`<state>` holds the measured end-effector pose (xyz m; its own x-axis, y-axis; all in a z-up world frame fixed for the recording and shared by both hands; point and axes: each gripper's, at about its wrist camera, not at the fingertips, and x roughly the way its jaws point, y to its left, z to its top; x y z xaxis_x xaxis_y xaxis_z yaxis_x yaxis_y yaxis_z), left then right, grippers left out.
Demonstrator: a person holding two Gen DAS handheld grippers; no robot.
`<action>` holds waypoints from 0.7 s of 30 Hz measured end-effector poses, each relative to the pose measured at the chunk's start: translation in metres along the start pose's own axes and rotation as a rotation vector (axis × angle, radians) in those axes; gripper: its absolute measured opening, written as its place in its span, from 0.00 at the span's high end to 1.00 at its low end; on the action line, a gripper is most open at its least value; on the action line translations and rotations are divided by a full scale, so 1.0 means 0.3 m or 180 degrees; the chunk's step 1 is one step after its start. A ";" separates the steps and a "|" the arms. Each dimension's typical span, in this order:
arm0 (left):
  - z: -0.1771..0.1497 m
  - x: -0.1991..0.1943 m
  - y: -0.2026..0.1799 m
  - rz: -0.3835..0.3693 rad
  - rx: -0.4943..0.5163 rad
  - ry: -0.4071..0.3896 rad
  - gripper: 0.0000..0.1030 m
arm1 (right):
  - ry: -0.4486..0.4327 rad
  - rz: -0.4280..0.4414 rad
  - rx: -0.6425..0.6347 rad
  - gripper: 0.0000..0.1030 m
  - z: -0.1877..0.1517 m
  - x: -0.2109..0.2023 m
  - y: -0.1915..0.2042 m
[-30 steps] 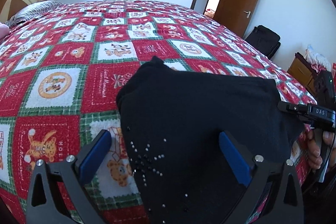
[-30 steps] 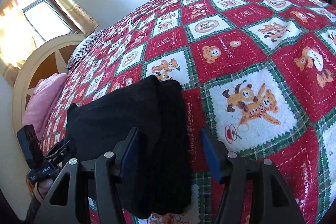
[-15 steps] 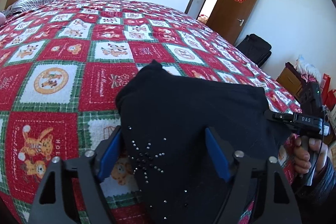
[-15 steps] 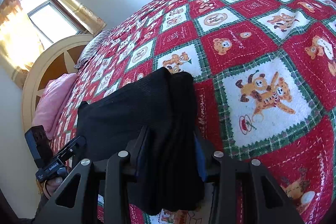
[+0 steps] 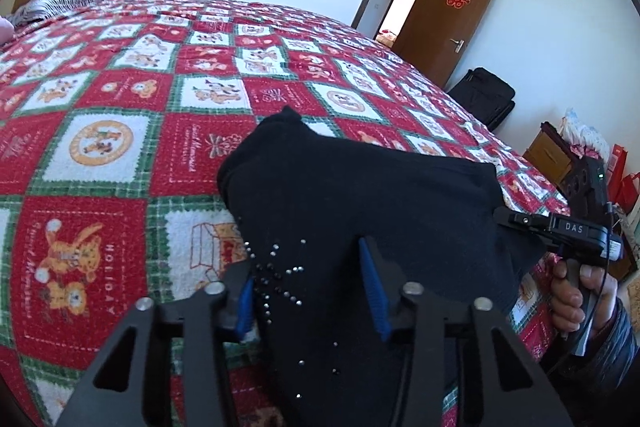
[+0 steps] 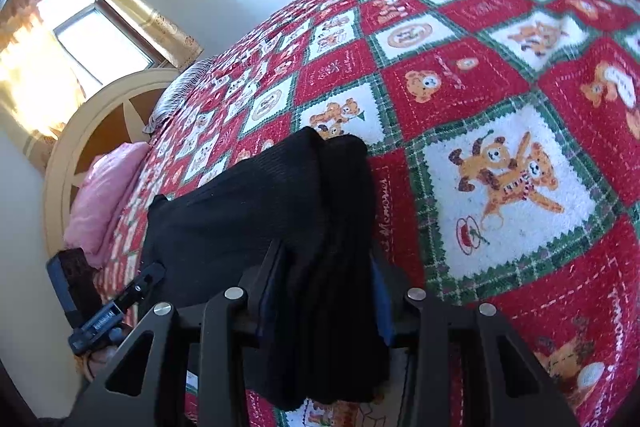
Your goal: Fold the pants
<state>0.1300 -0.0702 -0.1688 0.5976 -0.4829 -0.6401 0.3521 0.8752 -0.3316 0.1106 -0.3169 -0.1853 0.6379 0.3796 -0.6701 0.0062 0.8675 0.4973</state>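
Observation:
Black pants [image 5: 352,195] with small studs lie folded into a thick block on the red quilt, near the bed's front edge. My left gripper [image 5: 312,291] has its blue pads closed in on the studded near end of the pants. My right gripper [image 6: 324,291] is shut on the thick ribbed end of the pants [image 6: 256,211]. The right gripper also shows in the left wrist view [image 5: 560,231], at the pants' right end, and the left gripper shows at the lower left of the right wrist view [image 6: 120,307].
The bed is covered by a red, green and white bear-pattern quilt [image 5: 120,107]. A pink pillow [image 6: 104,187] and round headboard [image 6: 68,147] are at the bed's head. An open brown door [image 5: 452,19], a black suitcase [image 5: 484,95] and a wooden cabinet [image 5: 548,151] stand beyond the bed's far side.
Both grippers have closed from wide open onto the ends of the folded pants. The pants have lifted slightly at the gripped ends.

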 end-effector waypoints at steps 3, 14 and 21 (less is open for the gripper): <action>-0.002 -0.030 -0.019 0.0041 0.0110 -0.0118 0.79 | -0.0056 -0.0020 -0.0077 0.69 -0.004 -0.012 0.017; -0.001 -0.063 0.003 -0.0161 0.0007 -0.0208 0.87 | -0.0273 -0.0055 -0.0227 0.74 -0.051 -0.088 0.081; 0.002 -0.137 0.020 -0.0178 -0.0032 -0.0341 0.88 | -0.0355 -0.0020 -0.0341 0.74 -0.070 -0.124 0.159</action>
<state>0.1079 -0.0452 -0.1441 0.6510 -0.5307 -0.5427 0.3802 0.8468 -0.3720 0.0710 -0.2830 -0.1483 0.7198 0.3412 -0.6045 -0.0680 0.9013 0.4278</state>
